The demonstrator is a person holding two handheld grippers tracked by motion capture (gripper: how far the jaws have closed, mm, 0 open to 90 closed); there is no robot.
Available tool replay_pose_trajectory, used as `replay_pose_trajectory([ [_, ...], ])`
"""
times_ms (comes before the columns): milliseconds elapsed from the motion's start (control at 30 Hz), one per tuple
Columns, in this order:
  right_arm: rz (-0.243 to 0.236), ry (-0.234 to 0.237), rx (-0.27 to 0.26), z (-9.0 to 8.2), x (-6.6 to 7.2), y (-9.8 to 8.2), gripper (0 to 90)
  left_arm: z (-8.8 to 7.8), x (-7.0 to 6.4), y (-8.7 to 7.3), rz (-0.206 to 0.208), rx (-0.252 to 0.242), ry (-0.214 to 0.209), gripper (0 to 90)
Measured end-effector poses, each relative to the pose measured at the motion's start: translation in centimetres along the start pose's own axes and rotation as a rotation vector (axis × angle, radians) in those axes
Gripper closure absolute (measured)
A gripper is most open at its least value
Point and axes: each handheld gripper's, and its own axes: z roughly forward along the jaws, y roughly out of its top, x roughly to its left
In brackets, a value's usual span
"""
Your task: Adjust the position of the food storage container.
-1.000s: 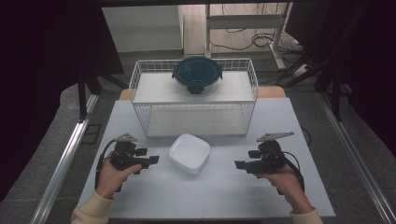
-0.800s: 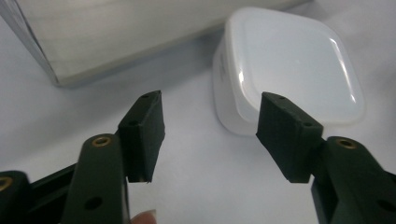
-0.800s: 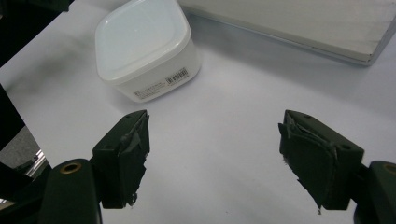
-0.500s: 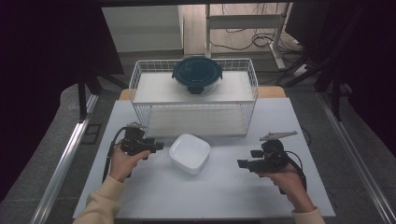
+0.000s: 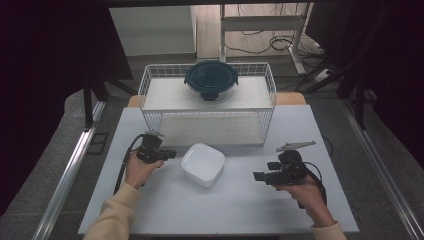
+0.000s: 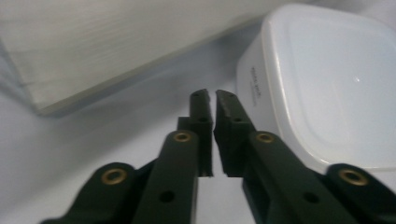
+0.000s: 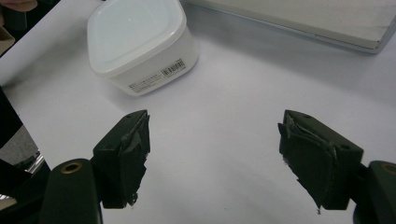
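In the high view, a white square plastic container with rounded corners and a closed white lid sits on the pale surface, in front of a white wire basket. The lid hides what is inside it. In the basket, on its white bottom board near the back wall, rests a round glass container with a dark blue clip lid; its content cannot be told either. The left gripper is just beside the left side of the white container, and the right gripper is well apart from it on the right.

In the left gripper view, the two black fingers have just been closing and now stand clenched together, with only a thin slit and nothing between them. The white container is just beside them on the right; I cannot tell if they touch it.

In the right gripper view, the fingers are spread wide and released, with bare surface between them. The white container stands farther off, with a small printed label on its wall.
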Motion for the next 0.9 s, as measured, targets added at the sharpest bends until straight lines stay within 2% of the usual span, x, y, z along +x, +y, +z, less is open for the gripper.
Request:
replay_pose_trajectory([
  [33, 0.003, 0.001, 0.001, 0.0, 0.0, 0.0, 24.0, 0.3, -0.2, 0.2, 0.016, 0.012, -0.005, 89.7],
  [133, 0.003, 0.0, 0.003, 0.1, -0.2, -0.1, 24.0, 0.7, -0.5, 0.2, 0.023, 0.028, -0.018, 90.0],
  [233, 0.008, 0.0, 0.004, 0.1, -0.4, -0.2, 24.0, 1.4, -1.2, 0.0, 0.043, 0.057, -0.059, 90.0],
  [333, 0.016, -0.001, 0.002, 0.0, -0.6, -0.2, 24.0, 1.3, -1.5, 0.0, 0.053, 0.068, -0.062, 90.0],
  [367, 0.021, -0.003, 0.002, -0.1, -0.6, -0.2, 24.0, 1.1, -1.7, -0.2, 0.056, 0.075, -0.081, 90.0],
  [400, 0.021, -0.003, 0.002, -0.1, -0.6, -0.2, 24.0, 1.1, -1.7, -0.2, 0.056, 0.075, -0.081, 90.0],
  [467, 0.026, -0.004, -0.001, -0.2, -0.8, -0.3, 24.0, 0.9, -2.3, -0.9, 0.071, 0.084, -0.099, 90.0],
  [533, 0.025, -0.004, -0.005, -0.3, -0.8, -0.3, 24.0, 1.0, -2.7, -1.5, 0.067, 0.091, -0.117, 90.0],
  [600, 0.025, -0.004, -0.007, -0.4, -0.8, -0.2, 24.0, 1.0, -2.8, -1.9, 0.085, 0.116, -0.12, 90.0],
  [700, 0.023, -0.003, -0.006, -0.4, -0.8, -0.2, 24.0, 1.1, -3.0, -2.2, 0.083, 0.115, -0.117, 90.0],
  [900, 0.029, -0.003, -0.001, -0.3, -1.0, -0.3, 24.0, 1.2, -3.5, -2.3, 0.085, 0.112, -0.149, 90.0],
])
